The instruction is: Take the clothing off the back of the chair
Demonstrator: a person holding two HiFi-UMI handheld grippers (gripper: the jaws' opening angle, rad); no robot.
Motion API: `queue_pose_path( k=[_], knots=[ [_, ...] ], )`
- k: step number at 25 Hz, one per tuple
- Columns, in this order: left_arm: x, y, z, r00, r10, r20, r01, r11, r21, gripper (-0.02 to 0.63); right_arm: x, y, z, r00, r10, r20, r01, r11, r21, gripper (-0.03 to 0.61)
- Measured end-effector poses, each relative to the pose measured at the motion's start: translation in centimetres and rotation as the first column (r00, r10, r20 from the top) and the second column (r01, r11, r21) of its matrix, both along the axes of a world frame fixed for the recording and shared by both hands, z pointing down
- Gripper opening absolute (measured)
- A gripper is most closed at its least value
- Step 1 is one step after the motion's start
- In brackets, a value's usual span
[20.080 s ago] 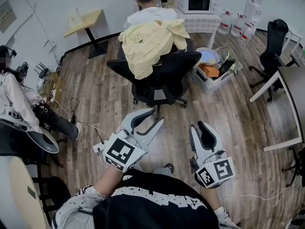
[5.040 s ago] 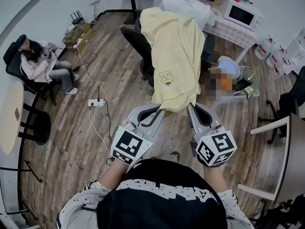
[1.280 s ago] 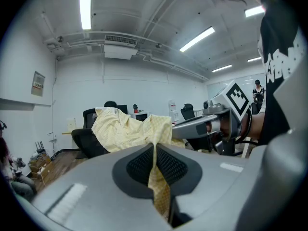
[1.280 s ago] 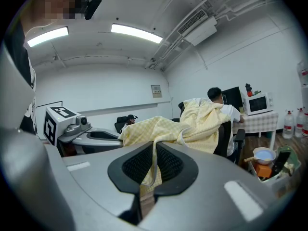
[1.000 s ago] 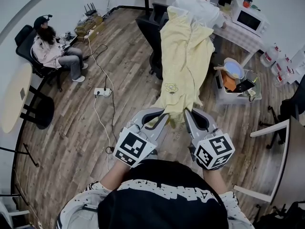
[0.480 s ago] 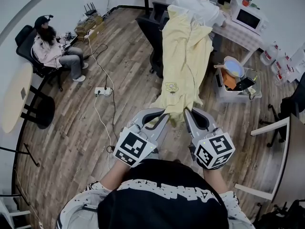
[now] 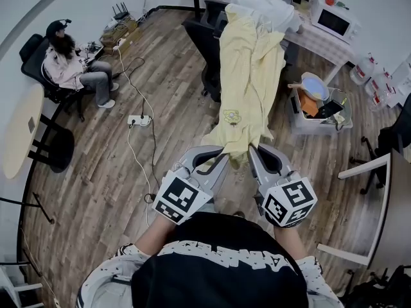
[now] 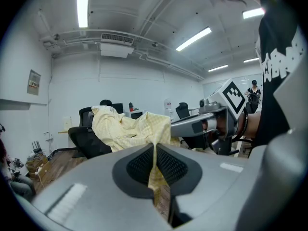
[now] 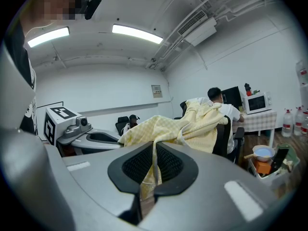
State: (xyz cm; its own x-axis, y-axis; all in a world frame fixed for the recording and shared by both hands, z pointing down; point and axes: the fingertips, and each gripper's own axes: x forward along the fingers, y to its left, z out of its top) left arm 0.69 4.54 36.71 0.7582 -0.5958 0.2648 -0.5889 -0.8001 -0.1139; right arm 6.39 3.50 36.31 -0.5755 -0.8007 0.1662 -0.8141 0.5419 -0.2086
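Note:
A pale yellow shirt (image 7: 249,76) stretches from the back of a black office chair (image 7: 207,50) down to both grippers. My left gripper (image 7: 221,154) is shut on the shirt's lower hem, and the cloth (image 8: 155,153) shows pinched between its jaws. My right gripper (image 7: 252,151) is shut on the same hem just beside it, with yellow fabric (image 9: 153,165) caught between its jaws. The shirt's top (image 9: 204,119) still lies over the chair back (image 9: 222,131). A person in white (image 7: 264,8) sits in that chair at a desk.
A seated person (image 7: 67,69) is at the left wall, with a power strip (image 7: 139,119) and cables on the wooden floor. A plastic bin (image 7: 318,111) with a bowl stands right of the chair. A microwave (image 7: 335,21) sits on a table behind.
Almost nothing differs: both grippers stay shut on the hem and the shirt stays stretched from the chair back. The view has shifted very slightly.

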Motion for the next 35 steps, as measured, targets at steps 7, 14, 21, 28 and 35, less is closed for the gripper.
queue_pose_path(
  k=[7,14,21,28,35],
  knots=[
    [0.2,1.4,0.4,1.000,0.014,0.010,-0.014,1.000,-0.002,0.012,-0.3,1.5,0.3,1.000,-0.007,0.009,0.007,1.000,-0.002,0.031],
    [0.7,2.5,0.5,1.000,0.022,0.015,-0.022,1.000,-0.006,0.012,-0.1,2.5,0.3,1.000,-0.022,0.013,0.022,1.000,-0.005,0.031],
    [1.7,3.1,0.3,0.999,0.038,0.008,-0.037,0.999,-0.016,0.012,0.5,3.1,0.2,1.000,-0.029,0.012,0.029,1.000,-0.007,0.031],
    [2.5,3.3,0.5,0.998,0.062,0.010,-0.062,0.998,-0.030,0.012,0.6,3.5,0.5,0.999,-0.035,0.013,0.035,0.999,-0.021,0.031],
    [2.8,3.8,0.8,0.997,0.076,-0.009,-0.077,0.996,-0.049,0.012,0.5,4.2,0.9,0.999,-0.049,0.014,0.050,0.998,-0.035,0.031]
  ],
)
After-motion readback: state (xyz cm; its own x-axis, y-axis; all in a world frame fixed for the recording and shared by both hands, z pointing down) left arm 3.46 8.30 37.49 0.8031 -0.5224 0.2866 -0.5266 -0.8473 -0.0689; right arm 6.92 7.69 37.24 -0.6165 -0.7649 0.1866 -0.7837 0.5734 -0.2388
